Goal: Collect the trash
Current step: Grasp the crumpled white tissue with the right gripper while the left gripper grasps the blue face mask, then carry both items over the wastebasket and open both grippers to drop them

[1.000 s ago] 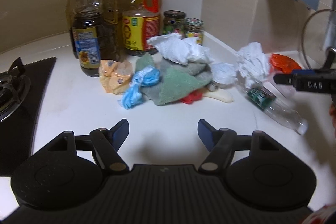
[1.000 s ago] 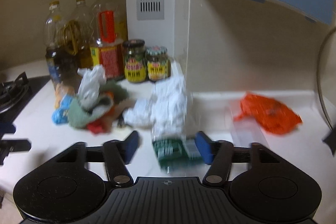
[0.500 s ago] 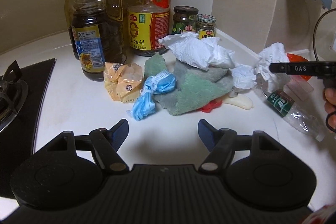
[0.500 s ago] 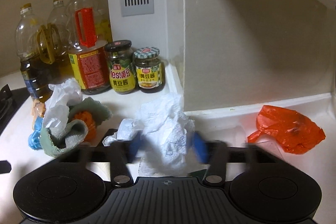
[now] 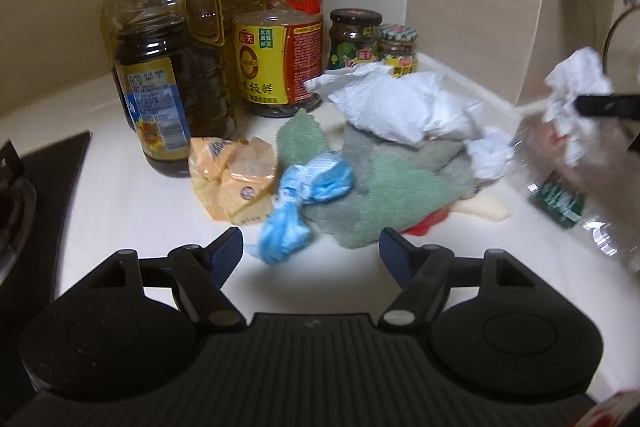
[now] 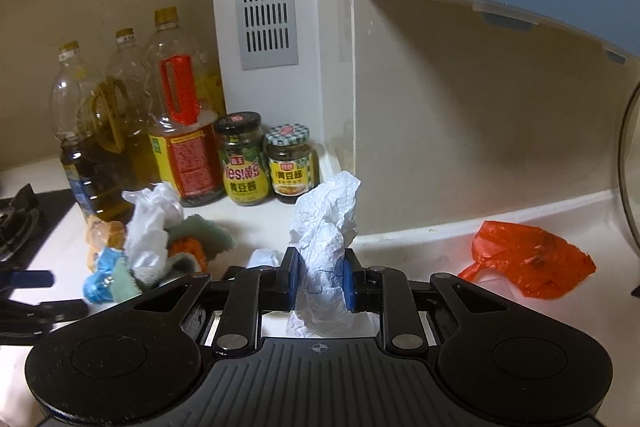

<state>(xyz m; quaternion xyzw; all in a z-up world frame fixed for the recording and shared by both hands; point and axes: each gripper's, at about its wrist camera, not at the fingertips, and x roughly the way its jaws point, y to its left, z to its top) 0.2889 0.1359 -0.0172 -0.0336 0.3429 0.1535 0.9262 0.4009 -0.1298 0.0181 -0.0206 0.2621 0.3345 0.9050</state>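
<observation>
My right gripper (image 6: pixel 320 279) is closing on a crumpled white paper towel (image 6: pixel 326 223); its blue pads press the wad from both sides and hold it off the white counter (image 6: pixel 400 247). In the left wrist view the same towel (image 5: pixel 576 87) hangs at the far right. My left gripper (image 5: pixel 311 251) hovers low over the counter in front of the trash heap, its jaws opening with nothing between them. The heap holds a blue wrapper (image 5: pixel 304 203), a yellow packet (image 5: pixel 234 183), a green cloth (image 5: pixel 392 183) and white paper (image 5: pixel 396 107). A clear plastic bottle (image 5: pixel 576 199) lies at the right.
Oil bottles (image 5: pixel 168 67) and two sauce jars (image 6: pixel 264 163) stand against the back wall. A gas stove (image 5: pixel 24 187) is at the left. An orange plastic bag (image 6: pixel 528 263) lies on the counter at the right, near a glass lid's edge (image 6: pixel 624 167).
My right gripper went from open to shut on the paper towel and lifted it off the plastic bottle. My left gripper moved closer to the trash heap.
</observation>
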